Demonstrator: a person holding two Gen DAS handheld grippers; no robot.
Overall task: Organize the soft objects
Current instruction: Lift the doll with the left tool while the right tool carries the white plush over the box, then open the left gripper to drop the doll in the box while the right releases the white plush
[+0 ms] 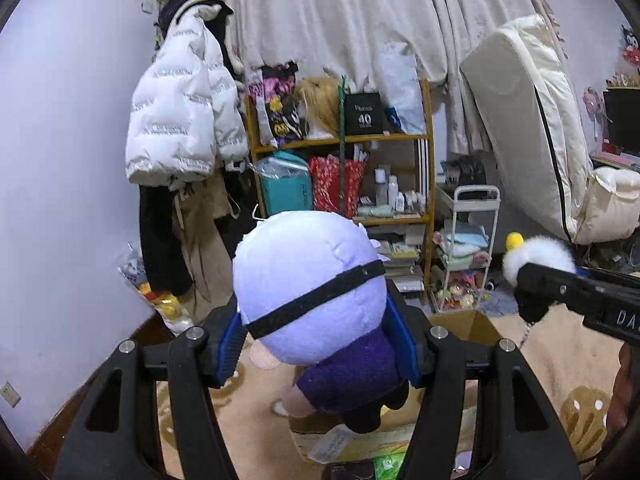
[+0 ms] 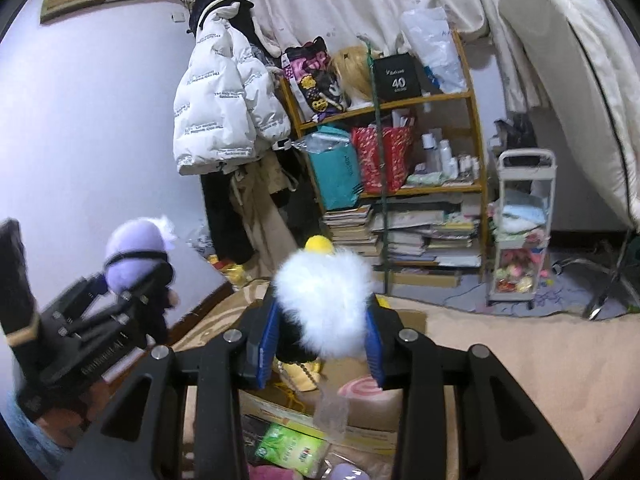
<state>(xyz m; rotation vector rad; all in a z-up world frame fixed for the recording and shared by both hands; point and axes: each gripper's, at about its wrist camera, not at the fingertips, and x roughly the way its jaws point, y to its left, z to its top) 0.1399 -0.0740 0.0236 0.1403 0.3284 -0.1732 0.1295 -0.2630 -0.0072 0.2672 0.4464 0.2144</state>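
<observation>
My left gripper (image 1: 320, 344) is shut on a plush doll (image 1: 308, 284) with a lavender head, a black blindfold band and a dark purple body, held up above an open cardboard box (image 1: 476, 324). The doll also shows in the right wrist view (image 2: 136, 248), at the left. My right gripper (image 2: 320, 332) is shut on a fluffy white plush (image 2: 324, 296) with a yellow tip, held over the same box (image 2: 360, 412). The white plush also shows in the left wrist view (image 1: 536, 256), at the right.
A wooden shelf (image 1: 344, 140) with bags, bottles and books stands ahead by the curtain. A white jacket (image 1: 184, 112) hangs at the left. A small white cart (image 1: 468, 248) with soft items stands right of the shelf. A mattress (image 1: 528, 120) leans at the right. Beige rug (image 2: 520, 360) below.
</observation>
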